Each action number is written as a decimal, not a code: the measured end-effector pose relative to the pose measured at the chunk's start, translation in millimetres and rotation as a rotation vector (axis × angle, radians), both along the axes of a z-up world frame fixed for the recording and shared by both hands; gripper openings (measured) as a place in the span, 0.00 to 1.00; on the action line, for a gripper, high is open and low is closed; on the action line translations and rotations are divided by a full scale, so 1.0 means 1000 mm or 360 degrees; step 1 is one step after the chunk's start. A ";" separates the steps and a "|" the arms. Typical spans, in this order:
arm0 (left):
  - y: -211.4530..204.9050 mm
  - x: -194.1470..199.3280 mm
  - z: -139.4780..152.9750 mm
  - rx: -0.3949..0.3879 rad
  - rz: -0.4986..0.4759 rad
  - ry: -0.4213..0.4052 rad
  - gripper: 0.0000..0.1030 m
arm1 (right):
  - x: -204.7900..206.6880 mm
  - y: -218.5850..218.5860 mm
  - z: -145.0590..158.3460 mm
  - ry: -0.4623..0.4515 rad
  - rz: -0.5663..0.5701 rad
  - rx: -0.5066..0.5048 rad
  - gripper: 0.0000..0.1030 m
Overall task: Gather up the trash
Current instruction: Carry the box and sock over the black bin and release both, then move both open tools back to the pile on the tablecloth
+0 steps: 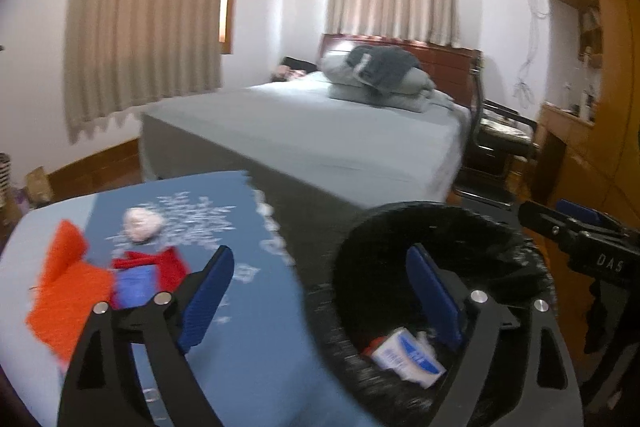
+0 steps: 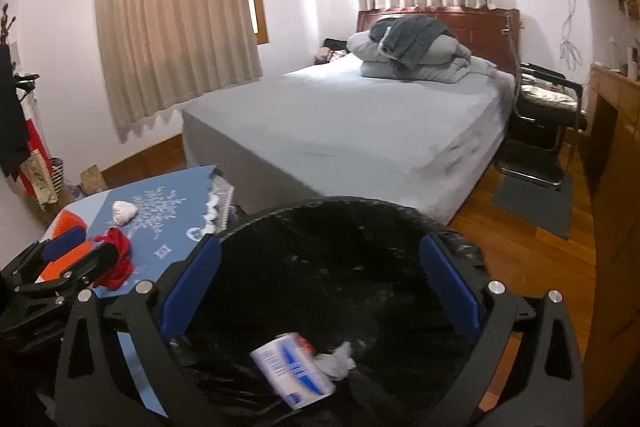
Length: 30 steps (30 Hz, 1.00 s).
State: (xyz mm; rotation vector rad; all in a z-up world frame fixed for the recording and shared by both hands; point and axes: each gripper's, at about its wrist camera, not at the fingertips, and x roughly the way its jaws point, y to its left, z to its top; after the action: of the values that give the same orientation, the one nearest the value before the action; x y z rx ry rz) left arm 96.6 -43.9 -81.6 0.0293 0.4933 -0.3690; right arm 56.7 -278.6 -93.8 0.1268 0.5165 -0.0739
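Observation:
A black-lined trash bin [image 1: 520,247] [image 2: 280,227] stands beside a table with a blue cloth [image 1: 248,307] [image 2: 168,227]. In the bin lie a white and blue can [image 1: 408,357] [image 2: 292,367] and a crumpled tissue [image 2: 340,357]. On the cloth lie a crumpled white tissue [image 1: 142,225] [image 2: 124,213], a red wrapper [image 1: 168,263] [image 2: 118,251] and an orange piece [image 1: 68,295]. My left gripper [image 1: 324,299] is open and empty over the table's edge and the bin. My right gripper [image 2: 320,291] is open and empty above the bin.
A bed with grey sheets [image 1: 320,131] [image 2: 360,115] stands behind the bin. A black chair [image 2: 548,115] and wooden cabinets [image 2: 616,187] are at the right. Bags [image 2: 44,175] stand on the floor at the left.

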 end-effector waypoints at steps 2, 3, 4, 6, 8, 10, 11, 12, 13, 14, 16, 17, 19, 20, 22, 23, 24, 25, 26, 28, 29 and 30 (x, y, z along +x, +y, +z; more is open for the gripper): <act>0.020 -0.002 0.002 0.0017 0.0081 -0.0008 0.85 | 0.004 0.015 0.001 -0.0004 0.0057 0.0003 0.94; 0.028 -0.002 0.003 0.0021 0.0111 -0.0011 0.85 | 0.006 0.023 0.001 -0.0008 0.0086 0.0004 0.94; 0.038 -0.004 0.003 0.0029 0.0152 -0.0017 0.85 | 0.008 0.029 0.002 -0.0011 0.0108 0.0005 0.94; 0.056 -0.006 0.003 0.0054 0.0221 -0.0034 0.85 | 0.014 0.047 0.004 -0.0012 0.0170 0.0009 0.94; 0.075 -0.009 0.004 0.0076 0.0301 -0.0049 0.85 | 0.020 0.063 0.006 -0.0011 0.0216 0.0013 0.94; 0.095 -0.009 0.004 0.0075 0.0378 -0.0051 0.85 | 0.026 0.081 0.007 -0.0012 0.0273 0.0012 0.94; 0.103 -0.009 0.004 0.0075 0.0407 -0.0051 0.85 | 0.029 0.091 0.006 -0.0008 0.0302 0.0012 0.94; 0.111 -0.010 0.003 0.0076 0.0440 -0.0055 0.85 | 0.033 0.100 0.006 -0.0003 0.0330 0.0015 0.94; 0.121 -0.011 0.003 0.0081 0.0477 -0.0060 0.85 | 0.036 0.106 0.007 0.0001 0.0351 0.0017 0.94; 0.131 -0.012 0.002 0.0089 0.0512 -0.0061 0.85 | 0.038 0.113 0.007 0.0005 0.0373 0.0017 0.94; 0.144 -0.013 0.000 0.0101 0.0570 -0.0060 0.84 | 0.043 0.128 0.005 0.0012 0.0420 0.0011 0.94; 0.152 -0.013 -0.002 0.0105 0.0596 -0.0051 0.83 | 0.046 0.136 0.004 0.0016 0.0441 0.0012 0.94; 0.165 -0.011 -0.008 0.0107 0.0639 -0.0025 0.80 | 0.051 0.149 0.002 0.0024 0.0470 0.0012 0.94; 0.170 -0.009 -0.011 0.0109 0.0653 -0.0012 0.77 | 0.053 0.155 0.000 0.0028 0.0481 0.0011 0.94; 0.178 -0.006 -0.018 0.0115 0.0675 0.0016 0.73 | 0.059 0.166 -0.003 0.0040 0.0505 0.0010 0.94; 0.182 -0.006 -0.021 0.0120 0.0682 0.0026 0.72 | 0.062 0.171 -0.005 0.0046 0.0515 0.0008 0.94; 0.185 -0.005 -0.024 0.0121 0.0689 0.0036 0.70 | 0.065 0.175 -0.007 0.0052 0.0526 0.0004 0.94; 0.189 -0.003 -0.026 0.0118 0.0698 0.0047 0.70 | 0.067 0.178 -0.009 0.0057 0.0532 -0.0002 0.94; 0.191 -0.003 -0.029 0.0119 0.0705 0.0053 0.69 | 0.070 0.181 -0.010 0.0061 0.0537 -0.0008 0.94; 0.196 0.000 -0.033 0.0116 0.0723 0.0065 0.68 | 0.076 0.188 -0.017 0.0075 0.0545 -0.0018 0.94; 0.198 0.000 -0.034 0.0116 0.0728 0.0067 0.68 | 0.081 0.192 -0.021 0.0094 0.0549 -0.0023 0.94; 0.199 0.001 -0.035 0.0118 0.0734 0.0069 0.67 | 0.084 0.196 -0.025 0.0109 0.0556 -0.0024 0.94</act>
State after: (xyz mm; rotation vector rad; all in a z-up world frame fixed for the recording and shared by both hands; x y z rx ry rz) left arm 97.8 154.8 -116.8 -0.0209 0.5400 0.1005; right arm 141.0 -82.7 -119.1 0.0179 0.5995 0.2600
